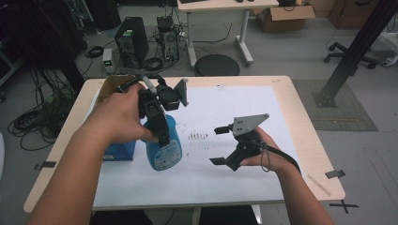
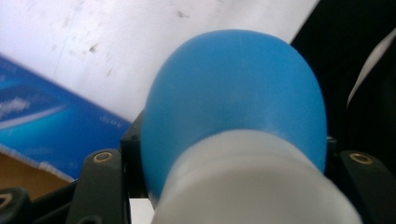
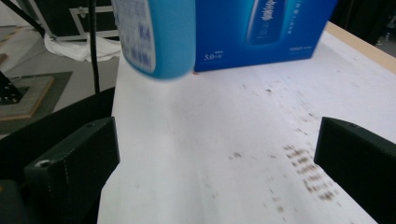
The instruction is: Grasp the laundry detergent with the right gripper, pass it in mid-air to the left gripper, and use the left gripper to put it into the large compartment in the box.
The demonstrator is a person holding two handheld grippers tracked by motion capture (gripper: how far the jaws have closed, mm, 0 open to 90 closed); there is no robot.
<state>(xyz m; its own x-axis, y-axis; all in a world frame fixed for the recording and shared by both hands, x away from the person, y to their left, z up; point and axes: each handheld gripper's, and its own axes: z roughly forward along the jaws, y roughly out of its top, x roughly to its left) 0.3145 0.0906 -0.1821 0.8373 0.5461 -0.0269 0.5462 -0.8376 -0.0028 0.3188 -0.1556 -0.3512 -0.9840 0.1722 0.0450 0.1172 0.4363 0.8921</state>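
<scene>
Blue bottle (image 1: 164, 145): clamped at its white-capped neck between the left gripper (image 1: 157, 119) jaws, hanging below them, clear of the white sheet (image 1: 225, 164). Right gripper (image 1: 224, 145): jaws wide apart, empty, beside bottle. Blue box (image 3: 261, 28): behind bottle.

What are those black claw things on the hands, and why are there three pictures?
A person holds a black pinching tool in each hand. One picture looks down from above the table; the other two come from small cameras riding on the tools. The left gripper is squeezing a blue bottle near its white top and holds it up off the white sheet. The right gripper is open and holds nothing. A blue box sits behind the bottle, beside a brown cardboard box.
</scene>
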